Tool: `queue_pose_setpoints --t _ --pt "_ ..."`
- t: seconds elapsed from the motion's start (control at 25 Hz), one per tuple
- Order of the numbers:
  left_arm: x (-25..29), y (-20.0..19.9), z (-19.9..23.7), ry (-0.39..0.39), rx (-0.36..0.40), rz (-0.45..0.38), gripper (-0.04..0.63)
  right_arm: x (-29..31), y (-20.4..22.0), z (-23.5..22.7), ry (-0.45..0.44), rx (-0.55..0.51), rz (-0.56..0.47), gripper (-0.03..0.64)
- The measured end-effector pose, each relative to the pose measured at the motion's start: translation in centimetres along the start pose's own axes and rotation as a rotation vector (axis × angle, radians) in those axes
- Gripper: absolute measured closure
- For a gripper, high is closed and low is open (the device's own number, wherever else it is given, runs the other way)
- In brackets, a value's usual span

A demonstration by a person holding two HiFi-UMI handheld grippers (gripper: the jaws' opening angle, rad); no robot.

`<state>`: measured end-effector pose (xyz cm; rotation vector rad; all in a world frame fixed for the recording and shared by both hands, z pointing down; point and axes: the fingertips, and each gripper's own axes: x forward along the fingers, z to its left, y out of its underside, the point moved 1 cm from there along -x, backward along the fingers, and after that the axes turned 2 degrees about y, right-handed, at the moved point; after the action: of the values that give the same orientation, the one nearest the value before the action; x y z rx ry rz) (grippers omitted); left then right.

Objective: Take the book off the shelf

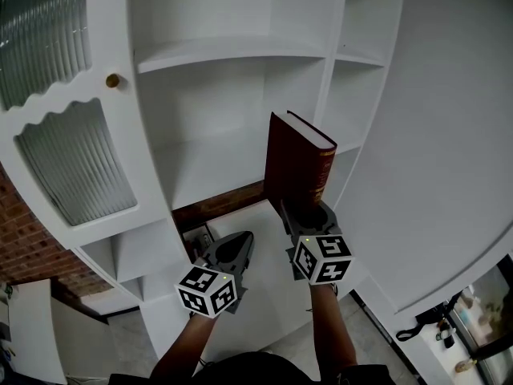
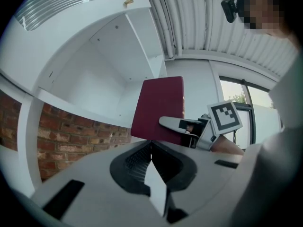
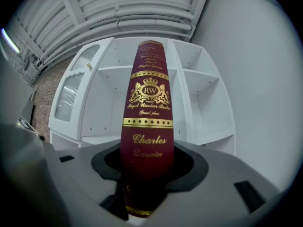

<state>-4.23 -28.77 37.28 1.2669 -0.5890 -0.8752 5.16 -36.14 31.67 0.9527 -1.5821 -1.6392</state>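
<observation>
Right gripper (image 3: 147, 167) jaws clamp maroon book (image 3: 147, 103), spine gilt "RW", "Charles"; left gripper (image 2: 150, 146) jaws together, empty.

Centre bays of shelf unit (image 1: 232, 50) open-fronted: gripper passage there. Left side blocked by ribbed-glass door (image 1: 64, 135) with brass knob (image 1: 112, 80). Right edge bounded by wall (image 1: 449, 135). Lower centre bay partly fronted by book (image 1: 298, 163) clamped in right gripper (image 1: 309, 213).

Ribbed glass door (image 1: 76, 163) at upper left, wavy white frame, small brass knob (image 1: 113, 80) by its right edge. Red brick wall (image 1: 32, 247) below it. Plain white wall (image 1: 449, 135) at right. Ribbed white ceiling (image 2: 199, 18); daylit window (image 2: 232, 91) beneath.
</observation>
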Motion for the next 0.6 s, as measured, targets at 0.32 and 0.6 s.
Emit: queue_pose_setpoints --t 0.32,0.6 --pt "-0.5 0.3 -0.5 0.018 0.005 0.013 0.578 -2.0 1.5 0.7 0.008 0.021 0.025 0.382" --pt "-1.0 0.6 -1.3 0.036 0.022 0.026 0.578 -4.2 2.7 1.2 0.032 0.034 0.045 0.382"
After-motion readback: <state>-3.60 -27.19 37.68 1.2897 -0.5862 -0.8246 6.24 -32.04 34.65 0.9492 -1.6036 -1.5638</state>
